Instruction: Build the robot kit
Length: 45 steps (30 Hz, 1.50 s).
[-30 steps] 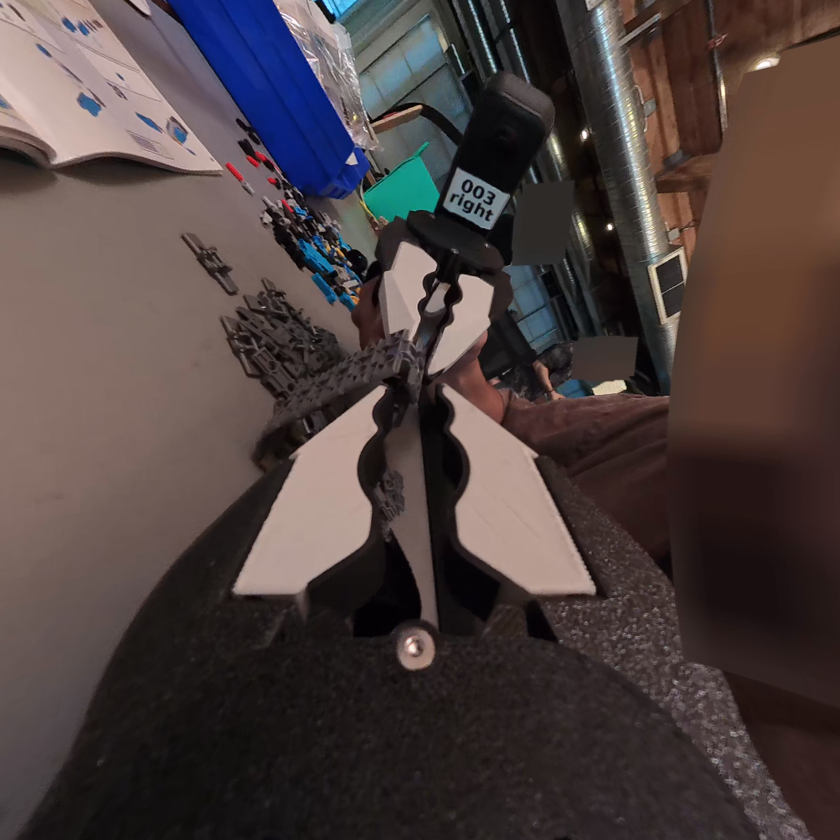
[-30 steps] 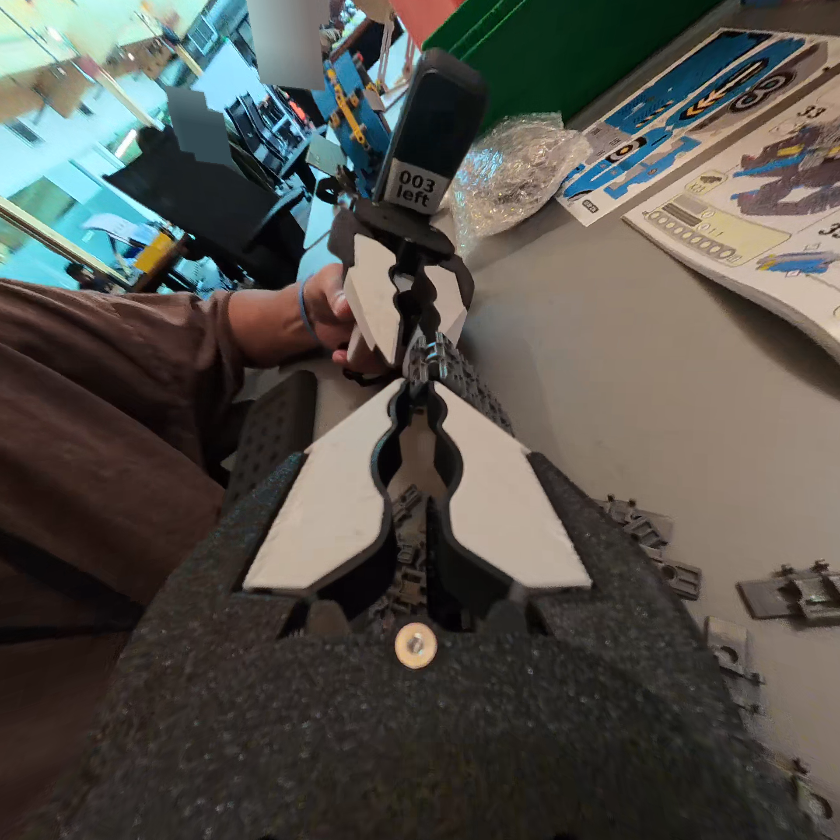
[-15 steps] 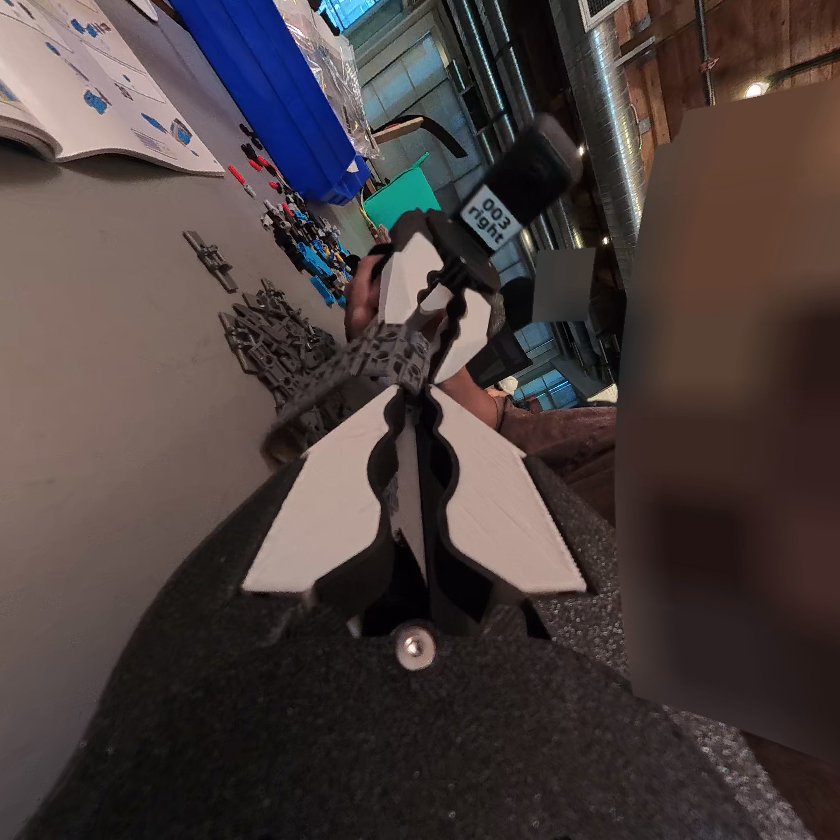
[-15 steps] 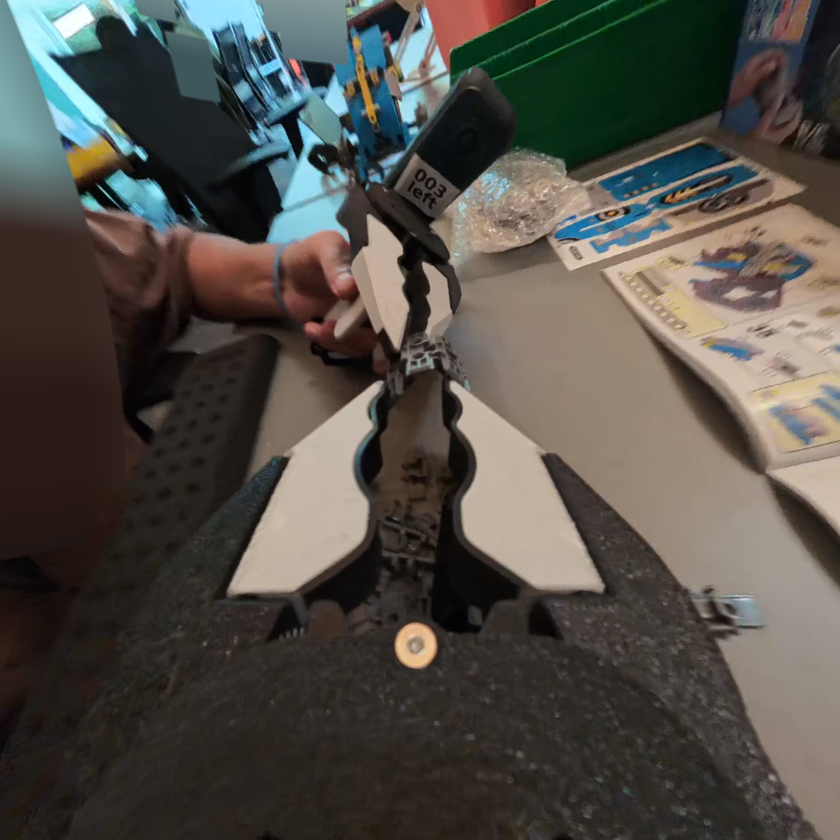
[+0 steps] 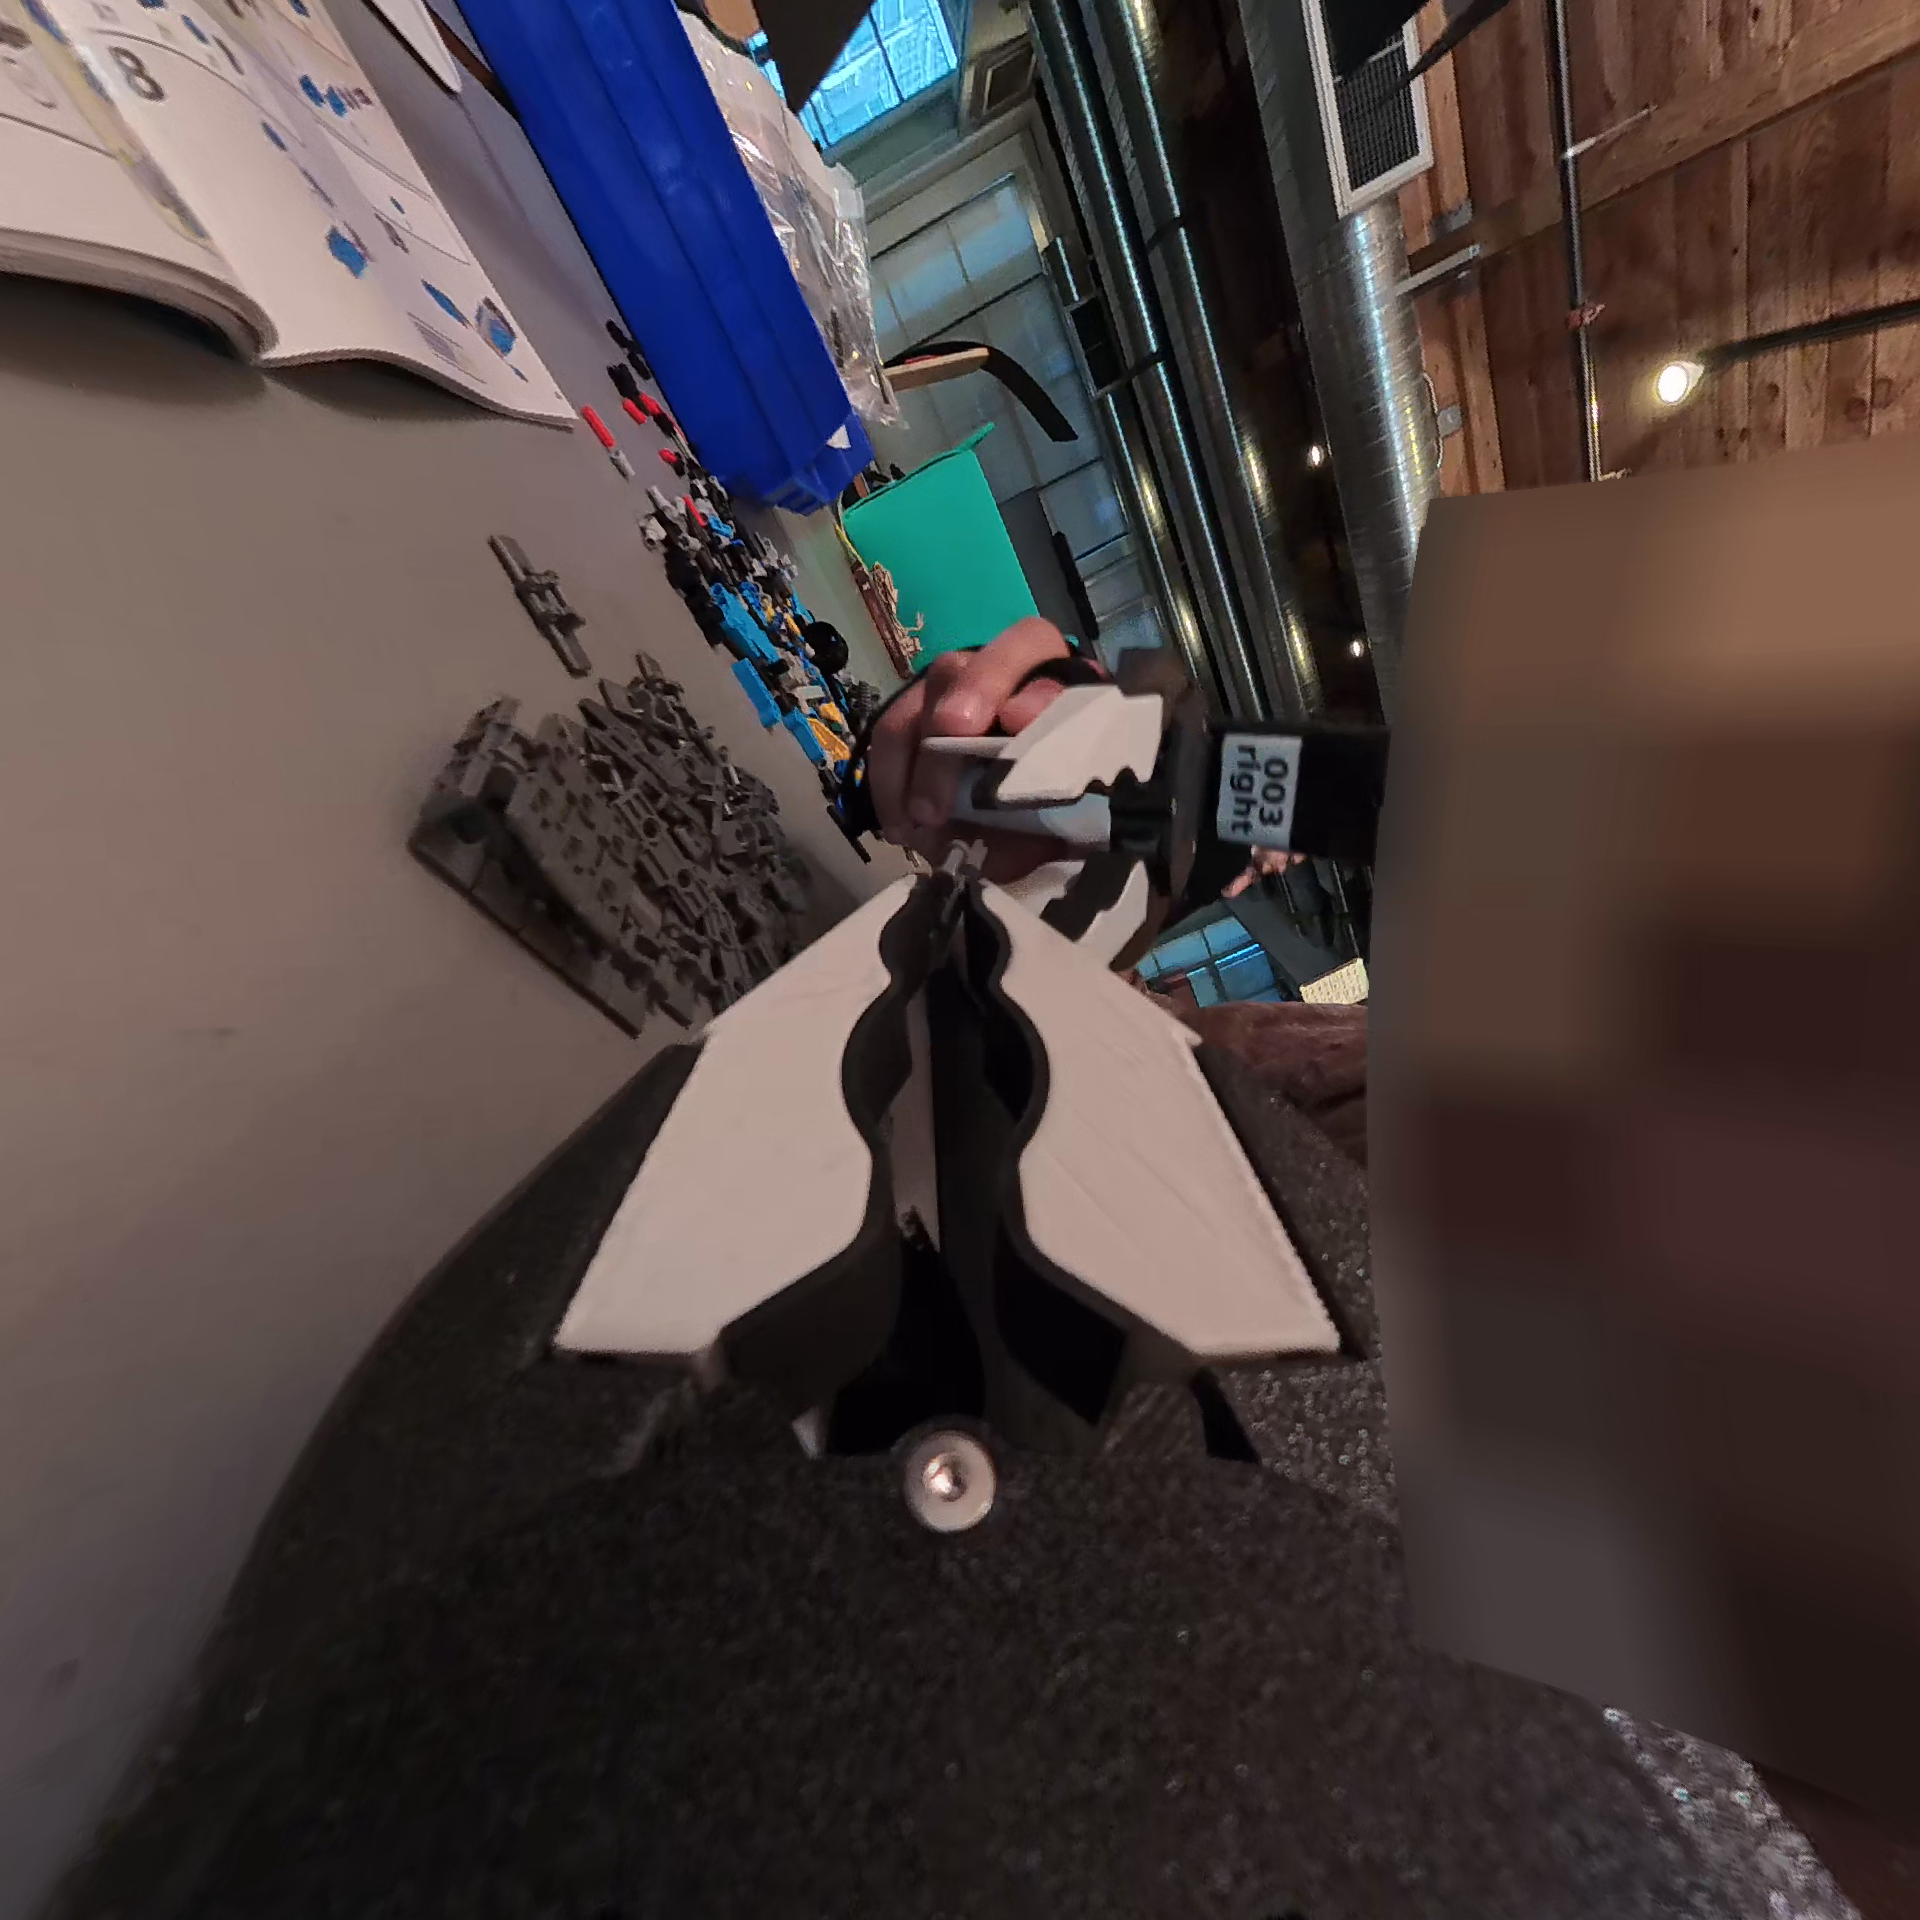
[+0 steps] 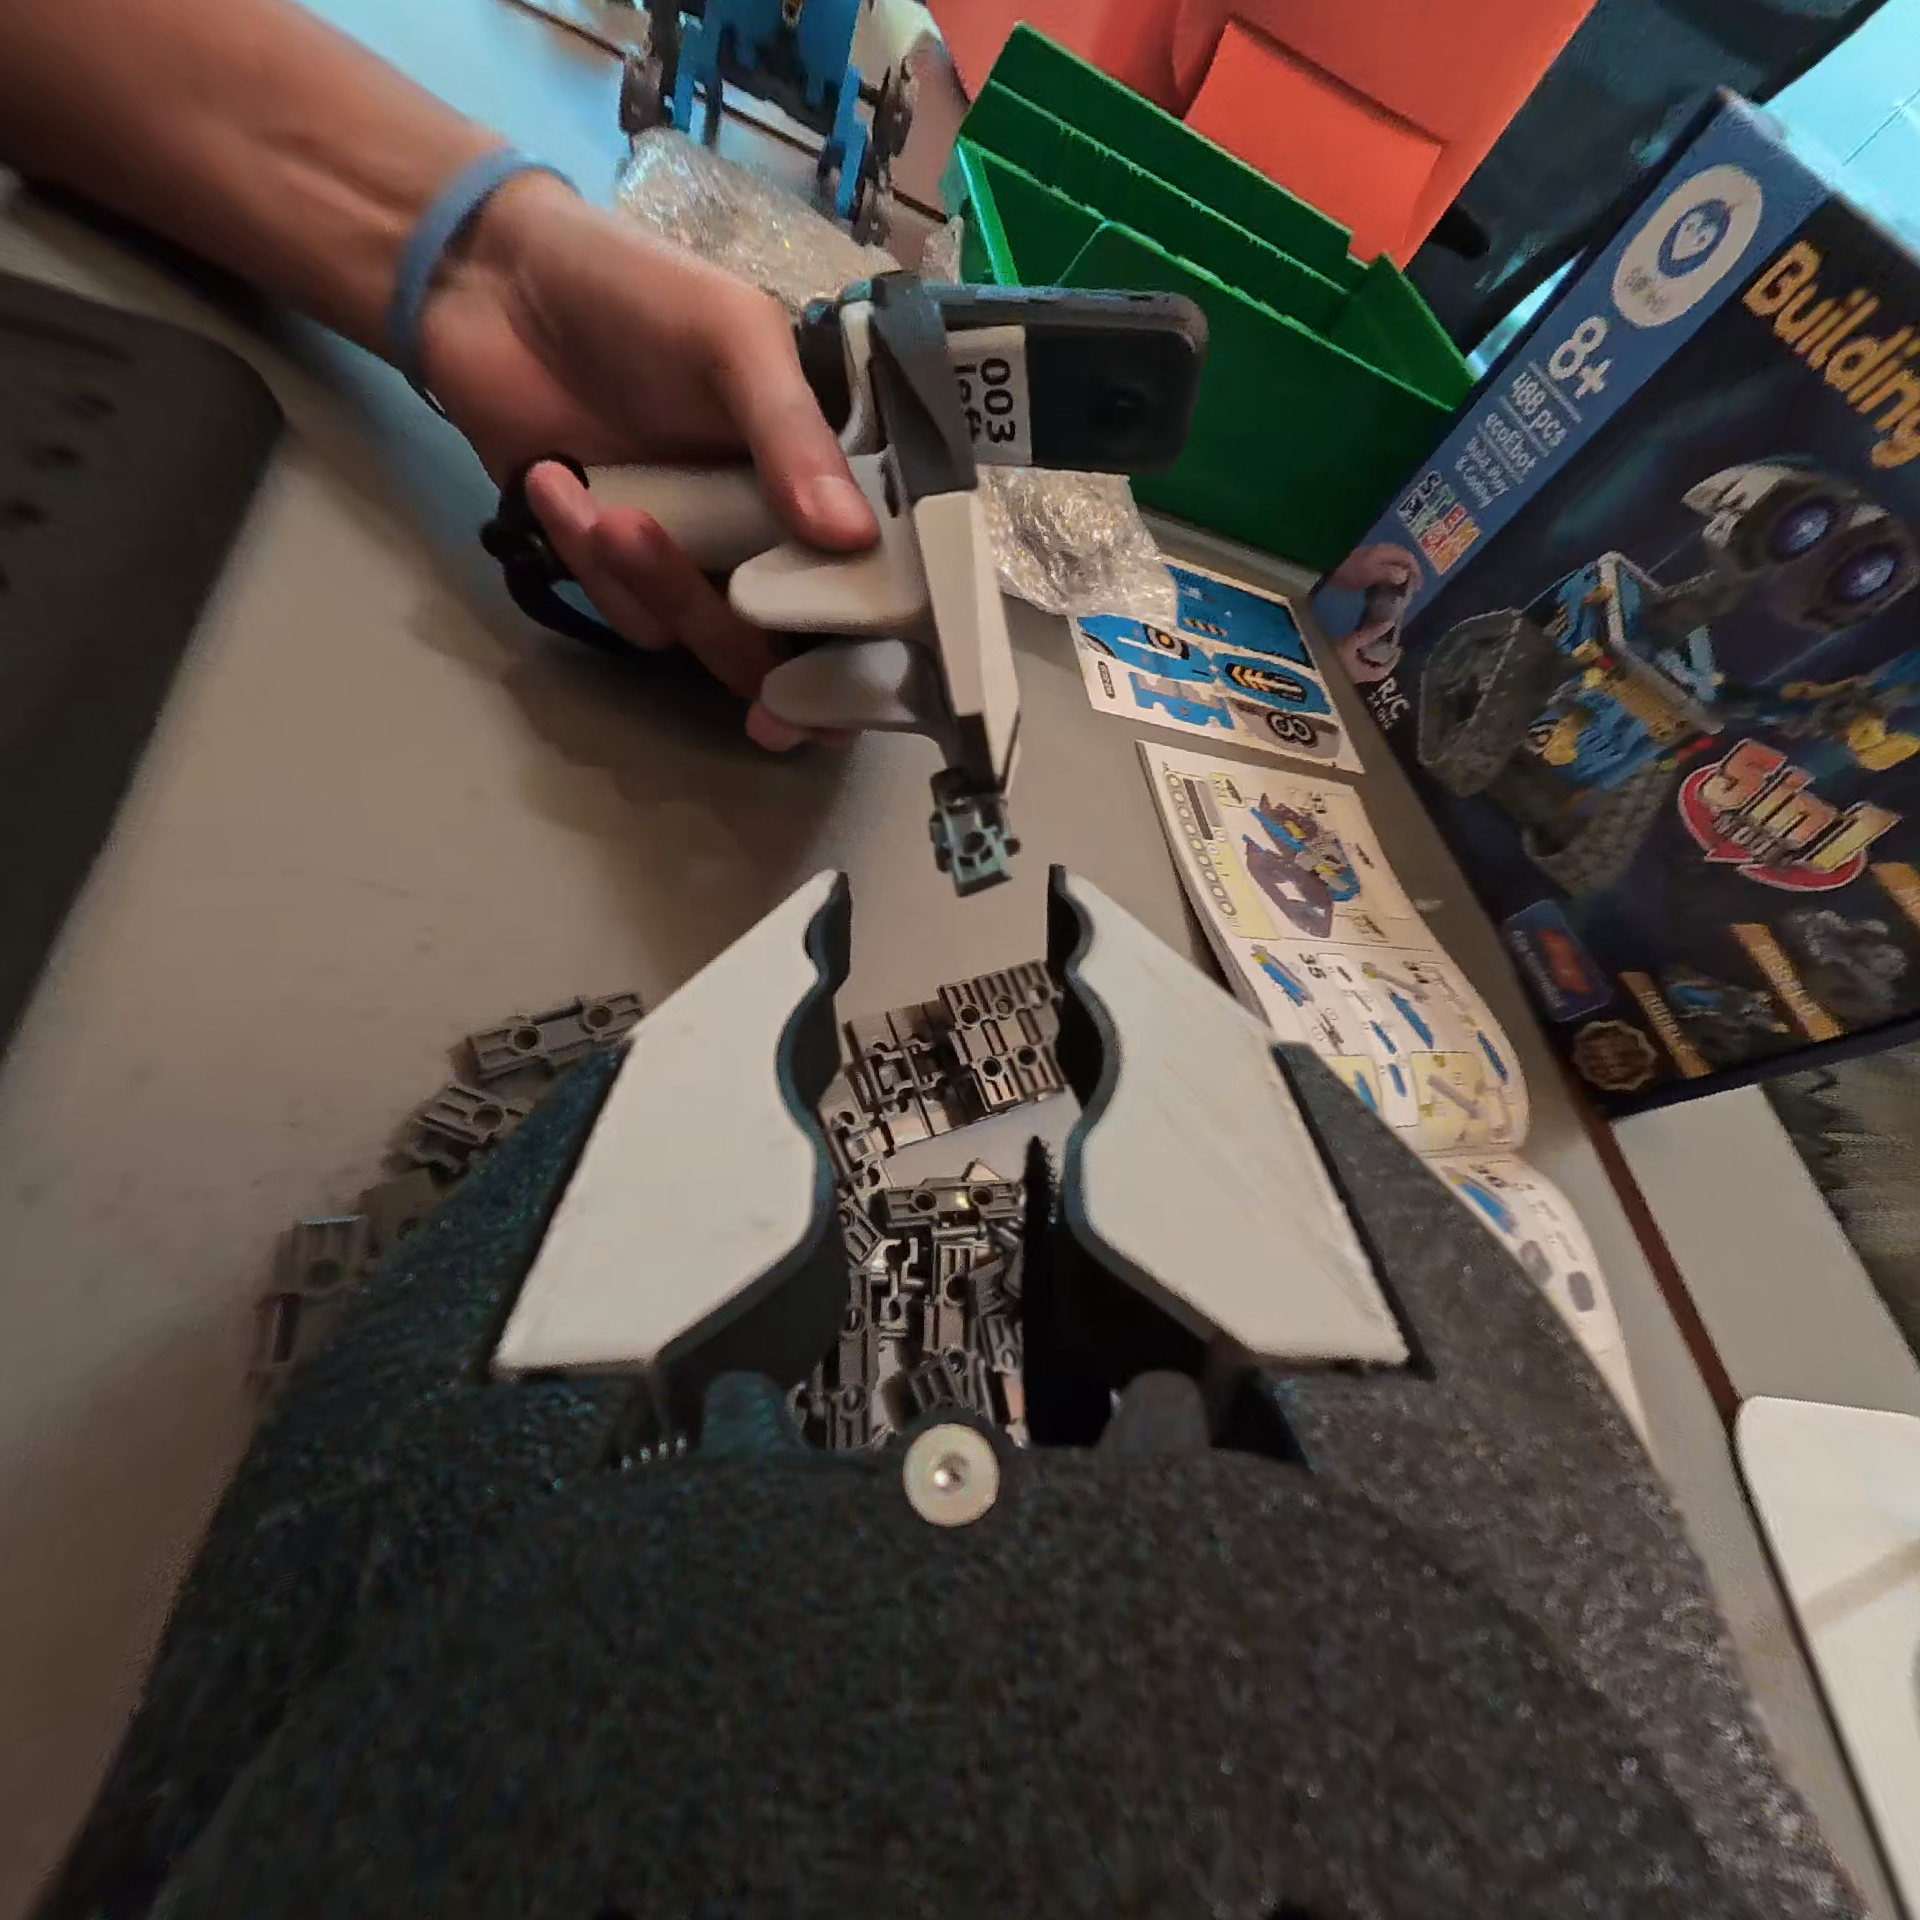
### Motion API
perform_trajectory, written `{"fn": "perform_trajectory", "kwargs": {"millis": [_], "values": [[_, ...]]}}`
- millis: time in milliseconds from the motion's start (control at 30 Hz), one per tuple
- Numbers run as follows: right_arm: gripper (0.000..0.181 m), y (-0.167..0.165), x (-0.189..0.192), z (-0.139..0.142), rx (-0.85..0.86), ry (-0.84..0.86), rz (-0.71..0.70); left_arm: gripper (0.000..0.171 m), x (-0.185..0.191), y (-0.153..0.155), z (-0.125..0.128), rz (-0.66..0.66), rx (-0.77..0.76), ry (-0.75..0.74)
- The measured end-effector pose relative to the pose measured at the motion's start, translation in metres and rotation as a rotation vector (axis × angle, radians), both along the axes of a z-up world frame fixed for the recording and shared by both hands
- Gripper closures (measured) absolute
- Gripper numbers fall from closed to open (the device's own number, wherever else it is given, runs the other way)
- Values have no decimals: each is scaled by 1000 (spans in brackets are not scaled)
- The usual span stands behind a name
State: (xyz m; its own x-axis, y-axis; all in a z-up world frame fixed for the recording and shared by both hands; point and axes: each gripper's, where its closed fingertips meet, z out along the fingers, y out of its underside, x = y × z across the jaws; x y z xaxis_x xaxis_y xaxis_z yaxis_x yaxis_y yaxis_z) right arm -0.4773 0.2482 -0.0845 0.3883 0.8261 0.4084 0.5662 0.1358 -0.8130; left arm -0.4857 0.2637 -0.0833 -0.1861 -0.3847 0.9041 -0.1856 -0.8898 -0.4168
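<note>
My left gripper (image 5: 948,891) is shut on a small grey track link (image 6: 971,836), held above the grey table (image 6: 364,790). In the right wrist view the left gripper (image 6: 977,774) shows from the side, a hand on its handle, with the link hanging from its tips. My right gripper (image 6: 951,899) is open and empty, just below and in front of that link and not touching it. A heap of grey links (image 6: 956,1049) lies on the table under the right gripper's fingers. The right gripper (image 5: 1029,847) also shows in the left wrist view, jaws apart, just beyond my left tips.
The heap of grey links (image 5: 623,831) and small blue, black and red parts (image 5: 748,613) lie near a blue bin (image 5: 665,239). An open instruction booklet (image 6: 1340,935), a sticker sheet (image 6: 1205,655), a toy box (image 6: 1683,623) and green bins (image 6: 1195,301) stand to the right. My two grippers' fingertips are within a few centimetres of each other.
Both grippers were shut, tip to tip, on a strip of grey links. The right gripper has opened, let go and drawn back over the heap. The left one has turned, holding one link.
</note>
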Motion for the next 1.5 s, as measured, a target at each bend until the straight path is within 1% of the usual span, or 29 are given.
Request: {"fn": "perform_trajectory", "kwargs": {"millis": [100,200,233,300,333,400,433,467,533,600,667,700,733,767,800,833,900,967,1067,1100,1133,1167,1200,1267,1367,1433,1500], "values": [[142,1,-2,-3,64,-58,-18,166,1,2,-3,4,-22,15],[148,4,-4,-6,131,-110,-36,166,3,-2,-5,-16,-36,32],[154,5,-3,-7,155,-134,-45,166,3,-3,-6,-17,-39,38],[172,4,-4,-7,206,-165,-43,165,4,-5,-8,-26,-43,47],[173,4,-3,-8,209,-176,-45,165,5,-5,-8,-31,-46,49],[173,4,-1,-9,146,-172,-43,164,5,-7,-5,-44,-18,38],[175,4,1,-6,120,-149,-44,156,4,-8,1,-46,16,4],[181,6,6,-3,92,-133,-52,148,4,-6,3,-37,66,-1],[181,10,22,1,15,-99,-88,140,2,4,-2,7,241,48],[181,6,40,1,-134,-26,-114,134,-2,13,-13,37,516,155],[181,-9,60,-8,-269,28,-133,129,-3,19,-22,42,833,271],[181,-19,70,-14,-329,33,-147,127,-3,21,-27,39,966,329],[181,-29,79,-21,-377,26,-167,127,-1,21,-30,22,1057,364],[181,-37,89,-27,-395,17,-202,126,2,19,-35,-16,1115,396],[181,-43,96,-30,-404,18,-242,124,6,20,-41,-51,1141,436],[181,-50,101,-33,-422,39,-271,119,12,21,-46,-80,1138,456],[181,-61,101,-34,-453,125,-299,116,25,27,-52,-108,1117,475],[181,-65,101,-34,-452,212,-331,115,31,30,-60,-149,1126,506],[178,-69,97,-36,-439,223,-332,117,30,31,-73,-222,1186,582],[179,-70,94,-35,-421,226,-317,121,30,33,-76,-221,1201,602],[180,-70,91,-35,-410,234,-300,128,29,35,-77,-220,1205,615],[180,-70,90,-38,-415,234,-294,131,29,36,-77,-213,1197,627],[180,-69,90,-41,-428,217,-297,150,27,39,-75,-197,1187,641],[180,-70,88,-42,-420,207,-290,150,22,41,-67,-156,1107,636],[180,-75,83,-40,-416,215,-270,150,7,43,-61,-85,914,633],[180,-77,79,-41,-401,190,-263,150,-4,38,-56,-46,767,601],[180,-78,75,-44,-381,154,-258,150,-15,31,-45,-2,597,528]]}}
